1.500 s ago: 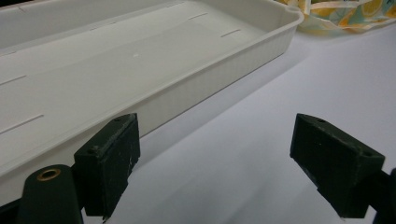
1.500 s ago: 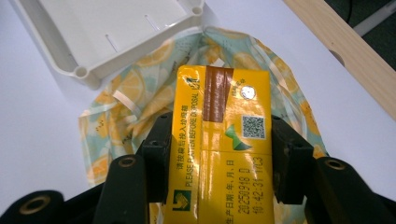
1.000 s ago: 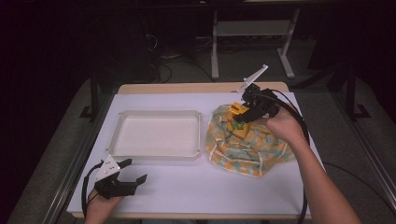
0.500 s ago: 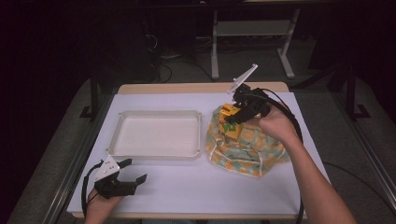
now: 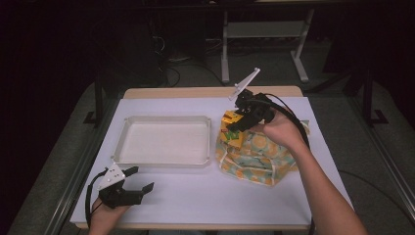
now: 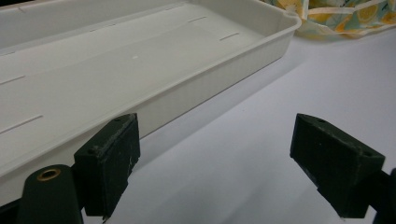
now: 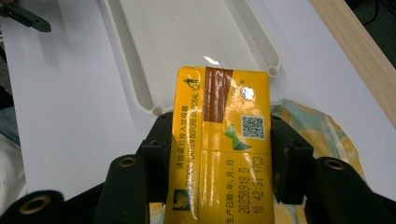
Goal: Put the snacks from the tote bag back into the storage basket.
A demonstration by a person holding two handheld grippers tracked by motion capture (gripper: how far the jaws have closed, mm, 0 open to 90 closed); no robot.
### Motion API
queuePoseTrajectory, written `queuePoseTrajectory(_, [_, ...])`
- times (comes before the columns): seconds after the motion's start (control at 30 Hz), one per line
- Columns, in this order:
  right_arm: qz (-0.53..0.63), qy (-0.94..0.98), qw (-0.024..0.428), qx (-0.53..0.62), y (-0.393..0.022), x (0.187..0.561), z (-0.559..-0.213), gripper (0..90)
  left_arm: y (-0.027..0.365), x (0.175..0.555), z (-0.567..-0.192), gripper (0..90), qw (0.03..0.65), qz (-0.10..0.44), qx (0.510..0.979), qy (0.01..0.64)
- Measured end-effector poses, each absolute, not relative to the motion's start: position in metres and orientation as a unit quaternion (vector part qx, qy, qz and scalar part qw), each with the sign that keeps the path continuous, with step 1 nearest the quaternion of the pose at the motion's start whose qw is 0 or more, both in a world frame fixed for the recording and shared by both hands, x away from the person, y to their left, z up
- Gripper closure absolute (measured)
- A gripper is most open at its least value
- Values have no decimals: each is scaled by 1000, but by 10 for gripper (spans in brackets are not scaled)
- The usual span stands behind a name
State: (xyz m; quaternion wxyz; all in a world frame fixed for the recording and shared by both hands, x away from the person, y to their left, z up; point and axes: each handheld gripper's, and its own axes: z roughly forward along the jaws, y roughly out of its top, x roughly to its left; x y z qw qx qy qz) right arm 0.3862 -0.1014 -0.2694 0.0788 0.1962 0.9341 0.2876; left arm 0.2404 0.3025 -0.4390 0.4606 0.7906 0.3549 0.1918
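My right gripper is shut on a yellow drink carton, its jaws pressing the carton's two sides. It holds the carton in the air above the left edge of a lemon-print cloth bag, close to the white tray. The tray's near corner lies just past the carton's far end. My left gripper rests open near the table's front left corner, and between its black fingers there is only the white table sheet, with the tray's rim a little ahead.
The white sheet covers the table, with a strip of bare wood along the far edge. A metal frame stand is on the dark floor behind the table. A black cable trails from the right gripper.
My right gripper has carried the yellow carton leftward from over the bag's middle toward the tray. The left gripper has stayed where it was.
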Motion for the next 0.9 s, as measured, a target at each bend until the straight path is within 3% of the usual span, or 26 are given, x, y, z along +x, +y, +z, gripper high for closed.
queuePoseTrajectory(0.9, [295,945,59,131,-54,390,-274,497,305,241,-438,158,467,187,784,364])
